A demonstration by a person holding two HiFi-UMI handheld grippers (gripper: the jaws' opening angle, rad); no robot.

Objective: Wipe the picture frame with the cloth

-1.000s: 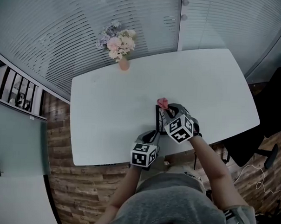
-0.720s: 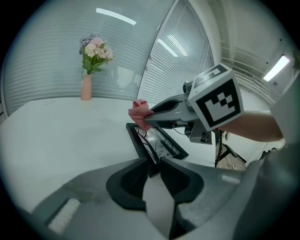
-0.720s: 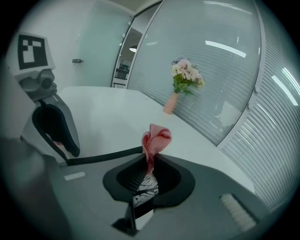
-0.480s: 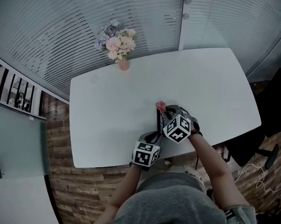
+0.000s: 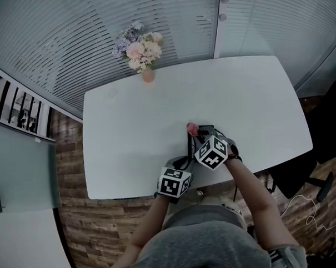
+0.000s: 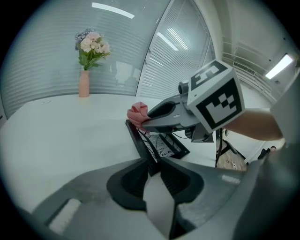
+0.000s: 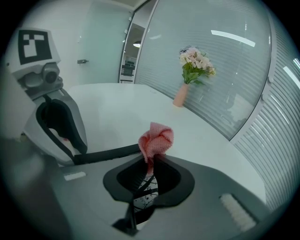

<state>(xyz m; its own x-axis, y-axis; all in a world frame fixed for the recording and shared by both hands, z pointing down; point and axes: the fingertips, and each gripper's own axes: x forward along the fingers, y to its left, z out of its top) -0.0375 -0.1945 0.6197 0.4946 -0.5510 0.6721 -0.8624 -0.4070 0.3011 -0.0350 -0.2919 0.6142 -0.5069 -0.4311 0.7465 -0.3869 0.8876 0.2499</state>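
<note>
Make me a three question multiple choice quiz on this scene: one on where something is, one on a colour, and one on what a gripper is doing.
1. Where on the table does the vase of flowers stand? A near the far edge; B between the grippers; C at the near edge.
2. What colour is the cloth? A blue; B pink; C green.
3. How do the left gripper's jaws stand? A wide apart, empty; B shut on the cloth; C shut on the picture frame's edge.
Answers: 1 A, it stands by the glass wall, far from both grippers. 2 B, the right gripper's jaws pinch a pink bunch. 3 C, the black frame edge sits between the jaws.
</note>
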